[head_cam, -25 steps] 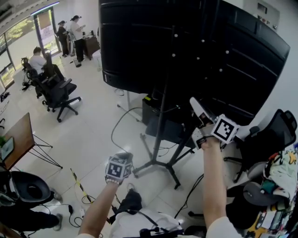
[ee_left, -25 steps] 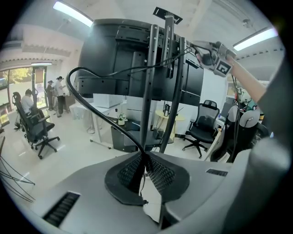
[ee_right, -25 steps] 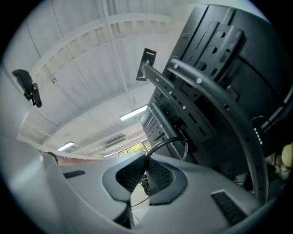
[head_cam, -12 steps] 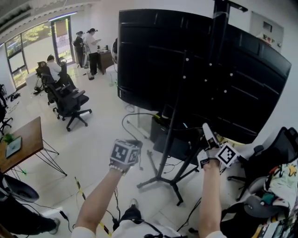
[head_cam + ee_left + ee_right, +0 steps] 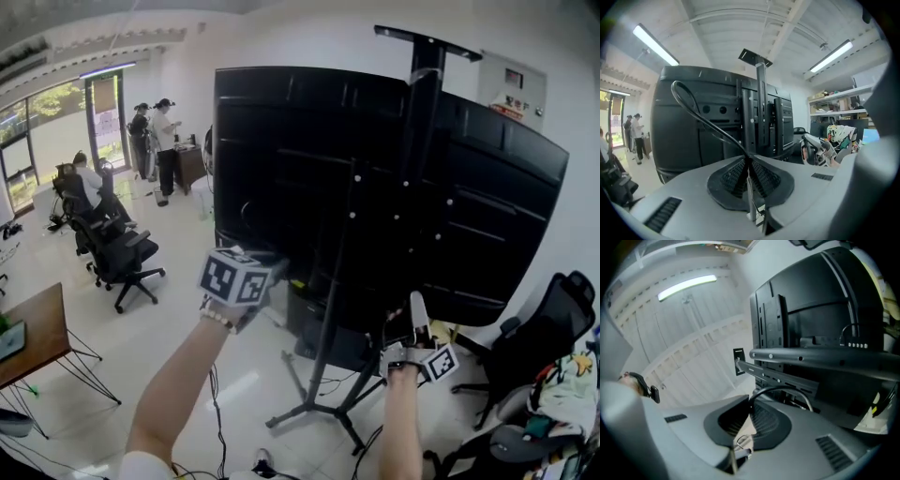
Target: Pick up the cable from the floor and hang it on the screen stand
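We hold the black cable pinched in both tools: our left gripper, raised before the back of the screen, and our right gripper, lower, near the screen stand. Both pairs of jaws are closed on it.

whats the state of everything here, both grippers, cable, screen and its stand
left gripper: shut on the thin black cable
right gripper: shut on the same cable
thin black cable: pinched by both grippers, a loop rising from the left one, not yet hung
tall black metal screen stand: upright, carrying the screen
large black screen: mounted upright, back side towards the head view
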{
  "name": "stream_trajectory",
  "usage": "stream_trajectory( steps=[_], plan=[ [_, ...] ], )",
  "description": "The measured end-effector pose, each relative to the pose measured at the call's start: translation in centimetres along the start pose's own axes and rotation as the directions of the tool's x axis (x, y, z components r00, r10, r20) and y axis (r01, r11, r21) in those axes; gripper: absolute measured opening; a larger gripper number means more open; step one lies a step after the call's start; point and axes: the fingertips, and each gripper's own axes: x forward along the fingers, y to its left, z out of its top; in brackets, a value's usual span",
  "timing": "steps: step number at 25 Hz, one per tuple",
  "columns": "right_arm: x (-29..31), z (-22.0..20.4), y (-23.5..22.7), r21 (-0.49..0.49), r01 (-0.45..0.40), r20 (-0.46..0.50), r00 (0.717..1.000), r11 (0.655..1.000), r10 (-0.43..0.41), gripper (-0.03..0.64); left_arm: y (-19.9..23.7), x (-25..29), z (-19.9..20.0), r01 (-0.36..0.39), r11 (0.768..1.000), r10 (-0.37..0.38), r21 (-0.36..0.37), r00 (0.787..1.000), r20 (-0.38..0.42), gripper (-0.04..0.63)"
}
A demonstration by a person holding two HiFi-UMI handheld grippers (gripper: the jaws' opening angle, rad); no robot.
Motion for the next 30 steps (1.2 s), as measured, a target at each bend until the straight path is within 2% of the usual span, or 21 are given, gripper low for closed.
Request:
stream_trajectory(
  steps=[4,8,10,12,17,21,23,26,30],
  plan=[
    [-3.0,1.4,-2.2,0.073,-0.057,0.151,0.987,0.996,0.045,0.021,0.3,1.3,6.8,0.067,0.988,-0.067,0.141,0.998,-0.002,0.015],
    [-6.9,2.7,-4.1,0.089,-0.065,0.285,0.958,0.994,0.037,0.035,0.1,2.7,11.4,0.11,0.963,-0.109,0.245,0.994,-0.018,0.015],
    [-8.6,3.2,-4.8,0.091,-0.06,0.338,0.941,0.994,0.026,0.037,-0.3,3.7,13.2,0.129,0.953,-0.129,0.275,0.991,-0.018,0.014],
    [-9.6,3.5,-5.5,0.099,-0.054,0.378,0.926,0.994,0.013,0.037,-0.6,5.1,14.5,0.161,0.95,-0.161,0.266,0.987,-0.022,0.014],
    [-10.0,3.9,-6.4,0.139,-0.031,0.444,0.895,0.99,-0.034,0.035,-0.1,9.9,16.2,0.238,0.953,-0.23,0.186,0.971,-0.067,0.014],
    [-9.7,4.3,-6.9,0.206,-0.008,0.52,0.848,0.978,-0.103,0.032,1.3,13.6,15.4,0.278,0.956,-0.265,0.087,0.954,-0.138,0.015],
    [-8.8,4.3,-7.1,0.204,0.05,0.525,0.838,0.978,-0.152,0.031,2.3,15.1,14.1,0.276,0.959,-0.261,0.066,0.949,-0.176,0.014],
    [-6.8,4.7,-7.7,0.192,0.155,0.514,0.825,0.969,-0.234,0.029,3.9,16.0,13.4,0.251,0.965,-0.233,0.076,0.953,-0.193,0.014],
    [-6.2,6.2,-7.9,0.193,0.227,0.552,0.779,0.954,-0.297,0.031,3.9,16.8,14.3,0.274,0.961,-0.263,0.043,0.949,-0.173,0.014]
  ],
)
